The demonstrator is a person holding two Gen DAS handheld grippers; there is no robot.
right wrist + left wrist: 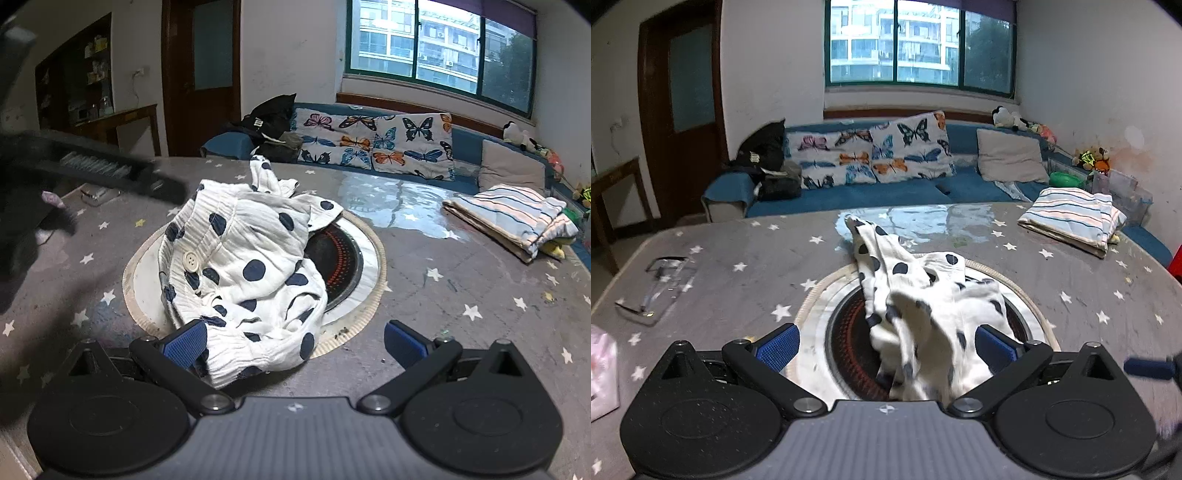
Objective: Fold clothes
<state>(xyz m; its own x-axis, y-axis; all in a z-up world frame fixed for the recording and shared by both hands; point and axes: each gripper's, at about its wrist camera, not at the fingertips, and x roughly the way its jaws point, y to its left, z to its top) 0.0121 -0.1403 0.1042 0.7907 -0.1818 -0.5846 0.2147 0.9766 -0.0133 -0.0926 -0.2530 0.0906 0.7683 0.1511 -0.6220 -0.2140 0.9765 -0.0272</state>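
Both grippers, left [886, 345] and right [295, 343], gape wide, holding nothing, around the crumpled dotted garment [251, 266].

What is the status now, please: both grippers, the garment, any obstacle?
Left gripper open, right gripper open, neither gripping. Polka-dot garment crumpled over round burner in table centre. Folded striped cloth lies apart, not in the way.
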